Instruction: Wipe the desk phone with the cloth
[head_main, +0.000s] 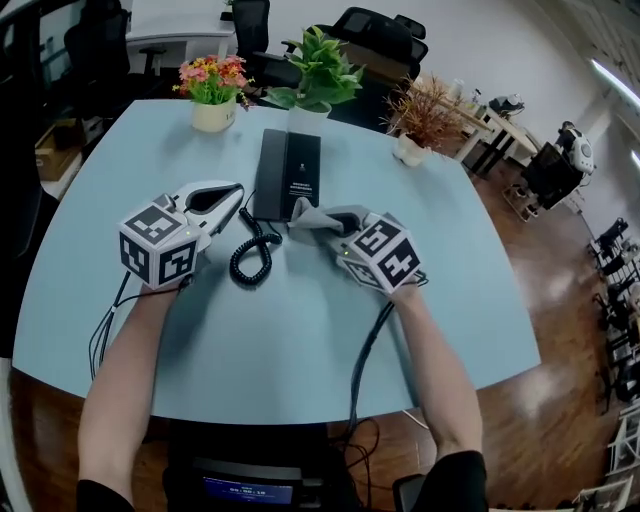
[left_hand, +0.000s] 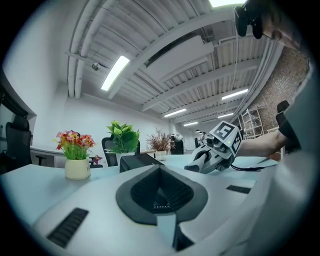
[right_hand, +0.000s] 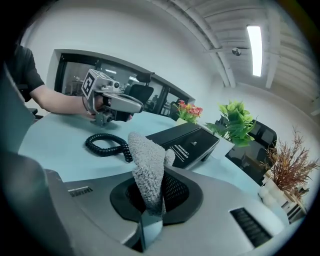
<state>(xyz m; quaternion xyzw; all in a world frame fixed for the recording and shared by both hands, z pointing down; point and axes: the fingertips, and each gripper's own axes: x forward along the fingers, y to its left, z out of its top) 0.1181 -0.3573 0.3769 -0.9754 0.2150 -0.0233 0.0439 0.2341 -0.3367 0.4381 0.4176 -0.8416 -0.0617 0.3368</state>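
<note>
The black desk phone (head_main: 285, 172) lies face down at the table's far middle, and its coiled cord (head_main: 250, 255) curls toward me. My right gripper (head_main: 312, 222) is shut on a grey cloth (head_main: 318, 216) just right of the phone's near end. In the right gripper view the cloth (right_hand: 146, 165) sticks up from the right gripper (right_hand: 159, 176), with the phone (right_hand: 187, 142) just beyond it. My left gripper (head_main: 236, 196) is shut and empty, left of the cord. The left gripper view shows the left gripper (left_hand: 160, 170) with the phone (left_hand: 137, 161) behind it.
A pot of flowers (head_main: 213, 95), a green plant (head_main: 315, 80) and a dried plant (head_main: 425, 120) stand along the light blue table's (head_main: 300, 340) far edge. Office chairs (head_main: 375, 35) stand behind it. Cables (head_main: 365, 350) trail from both grippers toward me.
</note>
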